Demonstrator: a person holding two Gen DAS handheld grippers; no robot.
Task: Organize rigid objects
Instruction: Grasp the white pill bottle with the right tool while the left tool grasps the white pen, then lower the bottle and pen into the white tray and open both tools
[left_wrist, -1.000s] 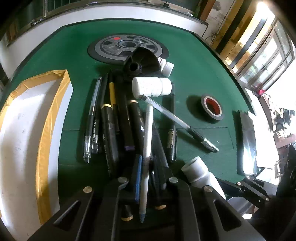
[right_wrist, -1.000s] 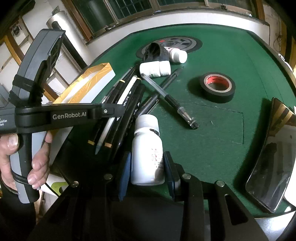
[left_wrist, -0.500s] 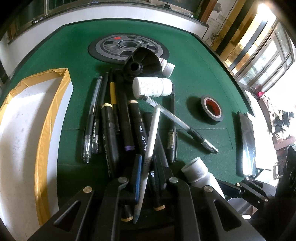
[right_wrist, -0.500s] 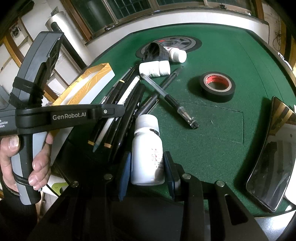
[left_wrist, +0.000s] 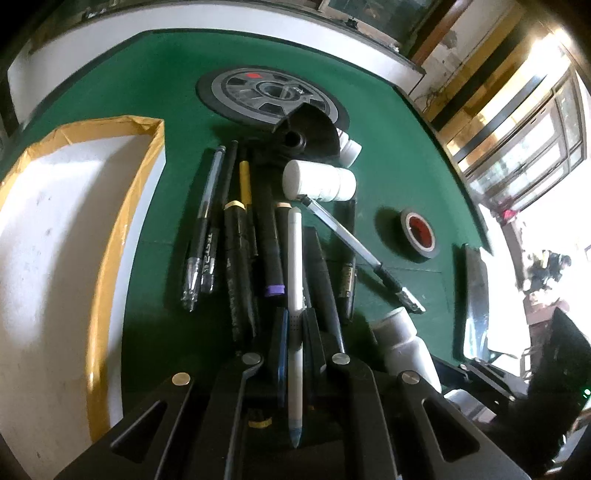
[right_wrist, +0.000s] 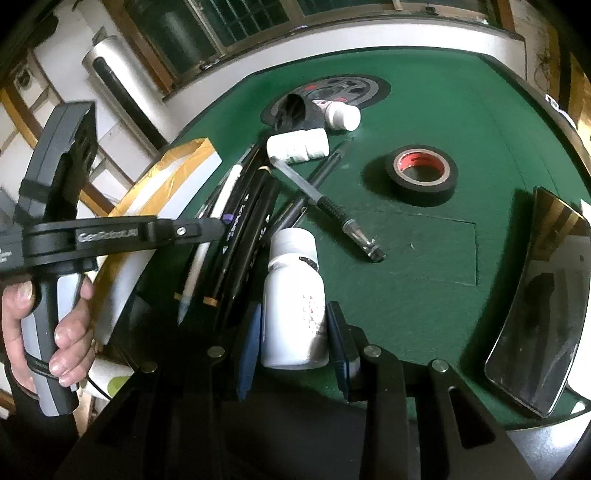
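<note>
Green felt bench carries pens mostly lined up at left. Left gripper has just clenched on a white pen; right gripper grasps a bottle. Two bottles, tape and a crossed clear pen remain unsorted, I judge.

a round table covered in green felt with a pale rim fills the middle of the room. behind the table, on its far side, a wall of dark-framed windows with green grilles sits above a white sill. left of the table, a white wall carries brown wooden strips. to the table's right, tall glass doors with gold-coloured frames let in strong, glaring daylight.
</note>
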